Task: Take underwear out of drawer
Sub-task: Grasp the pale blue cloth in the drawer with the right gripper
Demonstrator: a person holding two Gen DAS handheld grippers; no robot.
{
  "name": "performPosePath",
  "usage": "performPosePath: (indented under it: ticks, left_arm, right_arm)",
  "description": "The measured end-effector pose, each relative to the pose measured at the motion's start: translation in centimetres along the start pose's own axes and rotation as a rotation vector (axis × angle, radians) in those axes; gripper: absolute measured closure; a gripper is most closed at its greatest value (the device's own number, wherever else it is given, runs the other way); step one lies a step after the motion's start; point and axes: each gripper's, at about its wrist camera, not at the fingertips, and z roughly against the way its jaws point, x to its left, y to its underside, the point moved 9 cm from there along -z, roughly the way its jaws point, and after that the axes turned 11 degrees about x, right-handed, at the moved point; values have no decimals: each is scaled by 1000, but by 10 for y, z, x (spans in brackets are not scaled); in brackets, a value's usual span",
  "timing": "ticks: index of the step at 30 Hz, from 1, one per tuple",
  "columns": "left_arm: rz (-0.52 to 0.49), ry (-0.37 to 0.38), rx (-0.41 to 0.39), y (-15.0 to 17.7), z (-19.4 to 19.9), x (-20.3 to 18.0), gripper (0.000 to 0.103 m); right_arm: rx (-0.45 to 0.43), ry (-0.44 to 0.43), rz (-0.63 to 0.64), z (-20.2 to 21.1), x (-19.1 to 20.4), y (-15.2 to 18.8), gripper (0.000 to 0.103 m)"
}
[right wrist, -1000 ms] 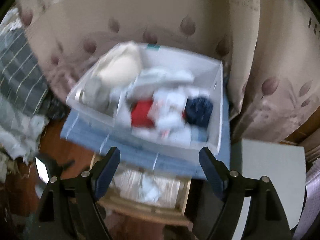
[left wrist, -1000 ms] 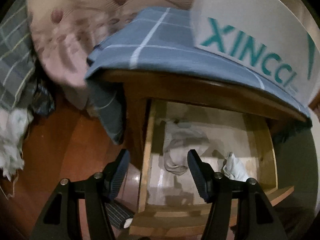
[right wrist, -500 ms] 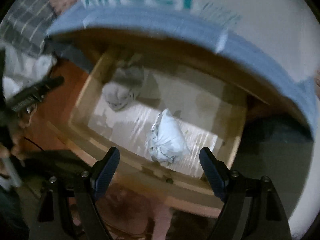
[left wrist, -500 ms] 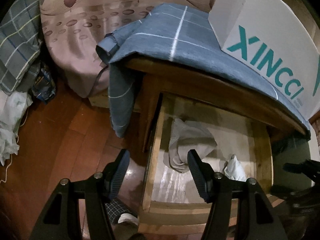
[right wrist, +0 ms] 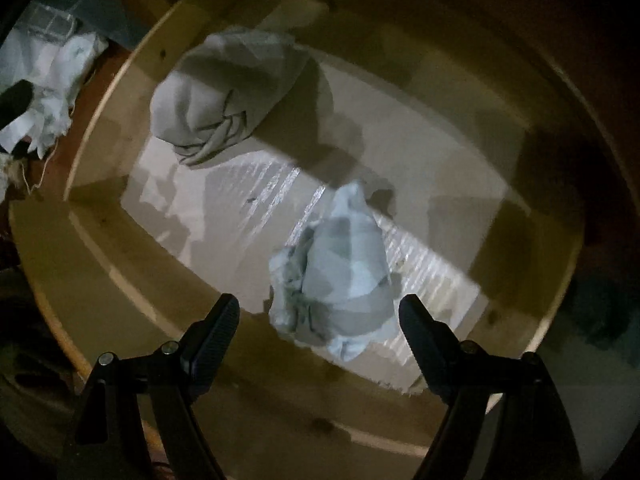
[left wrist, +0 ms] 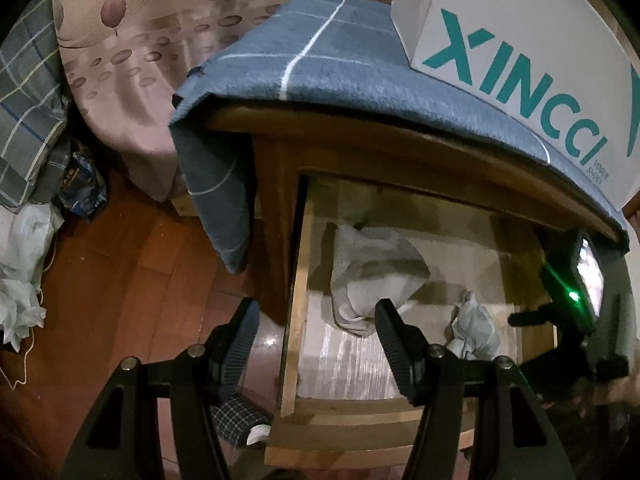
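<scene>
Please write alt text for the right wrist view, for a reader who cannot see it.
The open right gripper hangs over an open wooden drawer, its two black fingers either side of a crumpled pale blue-white underwear bundle near the front. A second, grey crumpled garment lies further back to the left.

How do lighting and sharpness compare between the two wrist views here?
Left wrist: evenly lit, sharp, with fisheye bending of the drawer. Right wrist: dim, softly blurred, dark at the edges, with hard shadows and glare streaks around the pale blue bundle.
</scene>
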Motion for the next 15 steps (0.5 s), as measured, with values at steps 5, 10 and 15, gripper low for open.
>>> performPosePath:
  ticks: [5, 10, 15]
  left_arm:
    - [-2, 11, 15, 1, -4, -3, 41]
    - [-18, 2, 32, 4, -10, -8, 41]
    - [-20, -21, 43, 4, -16, -9, 41]
  right_arm:
    - [77, 37, 71, -21, 5, -7, 23]
    - [146, 45, 98, -42, 6, -12, 23]
    - [186, 54, 116, -50, 7, -15, 25]
